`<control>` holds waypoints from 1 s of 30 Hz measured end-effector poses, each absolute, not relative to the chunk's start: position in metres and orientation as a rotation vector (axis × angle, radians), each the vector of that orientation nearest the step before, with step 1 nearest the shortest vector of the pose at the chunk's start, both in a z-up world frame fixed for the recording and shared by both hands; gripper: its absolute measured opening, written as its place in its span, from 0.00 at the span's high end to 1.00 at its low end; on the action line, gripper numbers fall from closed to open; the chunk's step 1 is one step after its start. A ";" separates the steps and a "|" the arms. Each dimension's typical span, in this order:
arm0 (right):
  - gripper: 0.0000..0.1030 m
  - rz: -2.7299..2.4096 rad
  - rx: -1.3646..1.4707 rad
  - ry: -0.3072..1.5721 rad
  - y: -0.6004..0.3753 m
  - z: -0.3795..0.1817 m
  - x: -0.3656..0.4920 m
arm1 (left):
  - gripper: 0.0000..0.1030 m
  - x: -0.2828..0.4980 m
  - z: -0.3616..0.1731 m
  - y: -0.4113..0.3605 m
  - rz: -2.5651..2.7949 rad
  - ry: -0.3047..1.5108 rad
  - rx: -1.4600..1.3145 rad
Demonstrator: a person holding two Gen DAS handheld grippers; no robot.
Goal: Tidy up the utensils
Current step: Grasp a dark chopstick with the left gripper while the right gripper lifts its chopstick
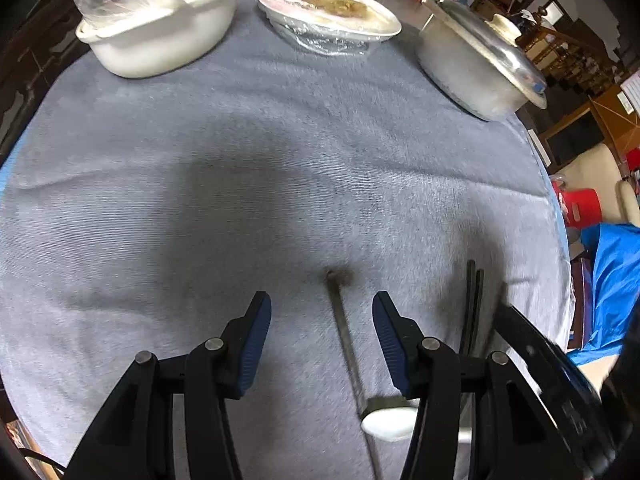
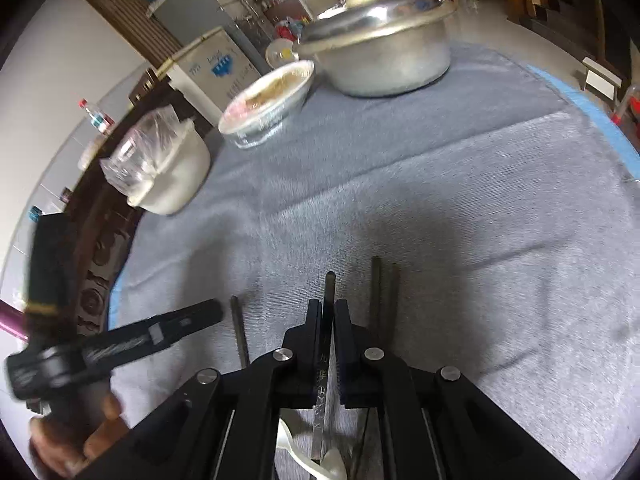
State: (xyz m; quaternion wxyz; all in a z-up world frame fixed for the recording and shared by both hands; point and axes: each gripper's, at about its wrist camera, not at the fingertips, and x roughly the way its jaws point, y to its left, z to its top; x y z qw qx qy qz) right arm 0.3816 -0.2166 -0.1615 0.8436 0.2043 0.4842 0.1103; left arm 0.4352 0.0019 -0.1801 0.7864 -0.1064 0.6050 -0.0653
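Observation:
My left gripper point(image 1: 322, 312) is open and empty, its blue pads either side of a single dark chopstick point(image 1: 344, 336) lying on the grey cloth. A white spoon point(image 1: 390, 424) lies across that chopstick's near end. A pair of dark chopsticks point(image 1: 472, 308) lies to the right. My right gripper point(image 2: 328, 312) is shut on a metal chopstick point(image 2: 329, 292) with engraved characters, its tip pointing forward. In the right wrist view the pair of chopsticks point(image 2: 384, 292) lies just right, the single chopstick point(image 2: 239, 332) left, the white spoon point(image 2: 316, 460) below. The left gripper point(image 2: 120, 340) appears at left.
A lidded metal pot point(image 1: 476, 56), a wrapped oval dish of food point(image 1: 328, 12) and a white bowl with plastic bag point(image 1: 160, 24) stand along the far edge of the cloth point(image 1: 240, 180). The table's blue rim point(image 2: 592, 116) runs at right.

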 end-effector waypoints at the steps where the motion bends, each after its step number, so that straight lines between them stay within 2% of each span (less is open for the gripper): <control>1: 0.93 0.236 0.437 1.013 -0.220 -0.158 0.378 | 0.51 0.437 -0.182 0.000 -0.136 1.309 -0.234; 5: 0.93 0.257 0.457 0.998 -0.227 -0.150 0.364 | 0.72 0.443 -0.195 -0.006 -0.130 1.354 -0.268; 10: 0.94 0.276 0.485 0.983 -0.229 -0.149 0.351 | 0.81 0.443 -0.197 -0.014 -0.117 1.345 -0.250; 14: 0.94 0.283 0.509 0.974 -0.233 -0.149 0.341 | 0.92 0.441 -0.196 -0.022 -0.116 1.322 -0.201; 23: 0.94 0.226 0.522 0.907 -0.258 -0.137 0.309 | 0.94 0.419 -0.189 -0.008 -0.105 1.270 -0.180; 30: 0.94 0.201 0.588 0.809 -0.282 -0.118 0.275 | 0.94 0.375 -0.140 0.030 -0.083 1.124 -0.200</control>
